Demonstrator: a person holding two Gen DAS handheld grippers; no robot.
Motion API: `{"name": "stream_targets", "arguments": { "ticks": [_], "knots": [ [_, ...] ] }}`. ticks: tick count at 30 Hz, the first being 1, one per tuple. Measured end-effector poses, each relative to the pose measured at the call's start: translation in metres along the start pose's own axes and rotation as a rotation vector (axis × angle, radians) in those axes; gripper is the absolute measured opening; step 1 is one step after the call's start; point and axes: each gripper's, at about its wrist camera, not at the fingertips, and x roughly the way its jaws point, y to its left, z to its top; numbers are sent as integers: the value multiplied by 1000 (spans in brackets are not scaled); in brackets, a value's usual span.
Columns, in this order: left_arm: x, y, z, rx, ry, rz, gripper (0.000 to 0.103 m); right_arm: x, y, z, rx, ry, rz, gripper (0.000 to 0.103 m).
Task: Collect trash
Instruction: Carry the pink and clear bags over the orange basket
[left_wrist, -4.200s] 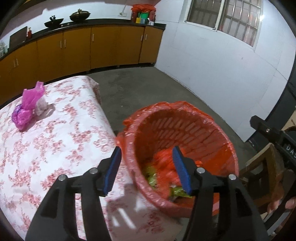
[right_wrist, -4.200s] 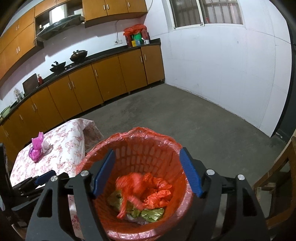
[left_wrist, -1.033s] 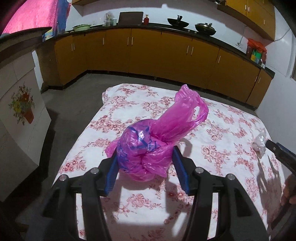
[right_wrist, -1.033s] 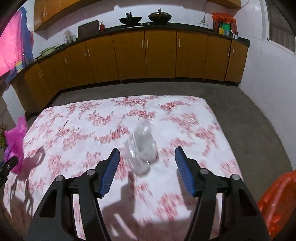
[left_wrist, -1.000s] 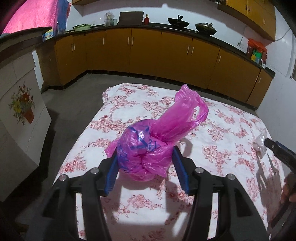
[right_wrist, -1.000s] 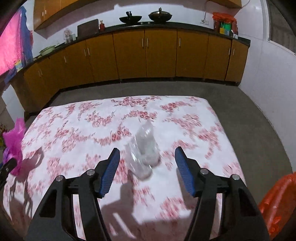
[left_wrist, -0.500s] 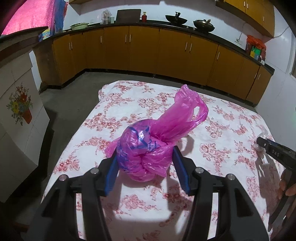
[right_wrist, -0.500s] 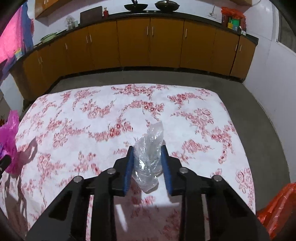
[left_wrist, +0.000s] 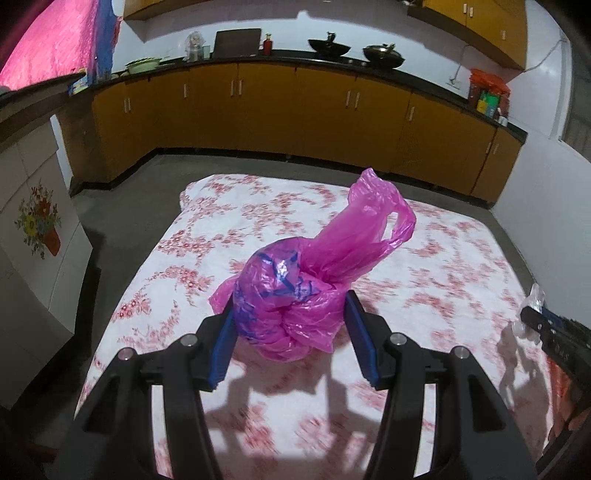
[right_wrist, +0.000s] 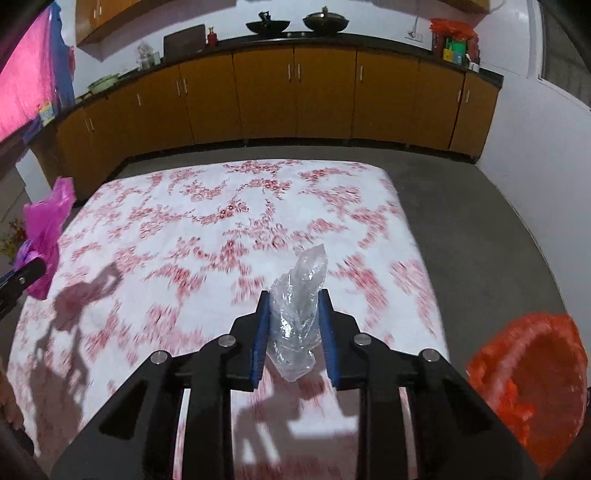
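Note:
A knotted pink plastic bag (left_wrist: 325, 254) hangs just above the floral tablecloth (left_wrist: 258, 206), and my left gripper (left_wrist: 290, 306) is shut on its bulging lower part. In the right wrist view a crumpled clear plastic bag (right_wrist: 295, 325) stands between the blue pads of my right gripper (right_wrist: 294, 295). Its jaws are closing and the pads press on the bag, which is held just off the cloth (right_wrist: 184, 229). The orange-lined trash bin (right_wrist: 528, 387) stands on the floor at the lower right, beyond the table's corner. The pink bag (right_wrist: 46, 225) also shows at that view's far left.
Orange kitchen cabinets (left_wrist: 295, 110) under a dark counter line the far wall. A white cabinet with a flower picture (left_wrist: 33, 236) stands left of the table. Grey floor (right_wrist: 480, 206) runs between the table, the cabinets and the white wall.
My right gripper closed its wide jaws onto the clear bag and raised it off the cloth. My left gripper drew back and up a little with the pink bag.

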Motion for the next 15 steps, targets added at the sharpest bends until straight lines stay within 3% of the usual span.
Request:
{"name": "stream_targets", "arguments": {
  "ticks": [15],
  "knots": [
    [-95,-61,-19,73,-65,-89,55,-132,-44,-43,61,-131,-27,27]
  ]
}}
